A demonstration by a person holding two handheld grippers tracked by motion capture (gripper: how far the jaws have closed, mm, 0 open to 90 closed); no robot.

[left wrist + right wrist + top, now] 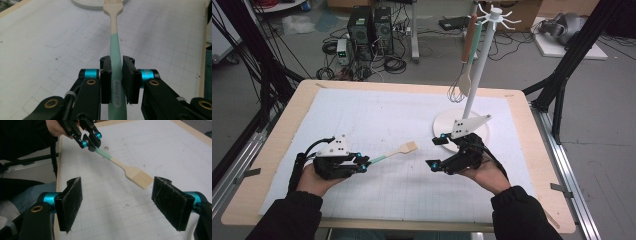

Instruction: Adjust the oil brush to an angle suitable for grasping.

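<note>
Mint-green and cream, the pastry brush (115, 45) sits clamped by its handle in my left gripper (361, 163), bristle end held out above the desk (287, 130) toward my right gripper (117, 203), whose jaws gape with nothing between them. I judge this a handover; next, those jaws must close around the bristle end. Embossed handle lettering is unreadable.

I count two grippers (364, 162) (438, 152), one basting brush (399, 151), one white utensil stand (477, 70), two utensils hanging on it (468, 55), one gridded mat (377, 115), one table (292, 105), two computer towers (371, 27) behind
</note>
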